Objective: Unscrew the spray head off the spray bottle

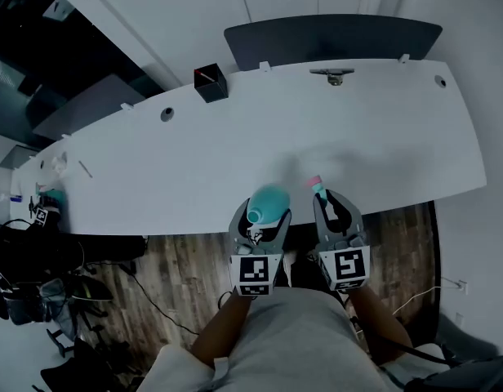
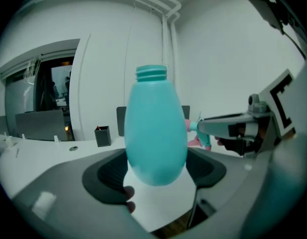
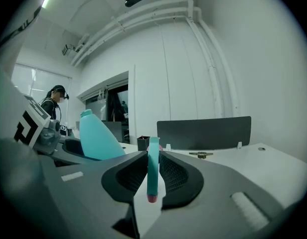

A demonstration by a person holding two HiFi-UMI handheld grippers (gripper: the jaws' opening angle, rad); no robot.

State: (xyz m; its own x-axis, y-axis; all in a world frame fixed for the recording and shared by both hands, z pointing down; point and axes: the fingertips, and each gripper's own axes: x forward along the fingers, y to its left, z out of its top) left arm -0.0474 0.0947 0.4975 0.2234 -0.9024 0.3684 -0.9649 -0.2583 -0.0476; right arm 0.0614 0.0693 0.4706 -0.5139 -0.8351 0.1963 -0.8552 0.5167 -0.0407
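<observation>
The teal spray bottle (image 1: 269, 200) is upright in my left gripper (image 1: 261, 212), whose jaws are shut on its rounded body. Its threaded neck (image 2: 151, 73) is bare, with no head on it. The left gripper view shows the bottle (image 2: 156, 133) filling the gap of the left gripper (image 2: 156, 172). My right gripper (image 1: 327, 200) is shut on the teal and pink spray head (image 1: 317, 186), held apart from the bottle to its right. In the right gripper view the spray head (image 3: 153, 168) stands thin between the pads of the right gripper (image 3: 153, 177), with the bottle (image 3: 96, 138) at left.
Both grippers hover at the near edge of the long white table (image 1: 235, 149). A black pen holder (image 1: 210, 83) and a small metal piece (image 1: 333, 75) sit near the far edge, with a dark chair back (image 1: 333, 39) behind. Bags and cables (image 1: 39, 276) lie on the floor at left.
</observation>
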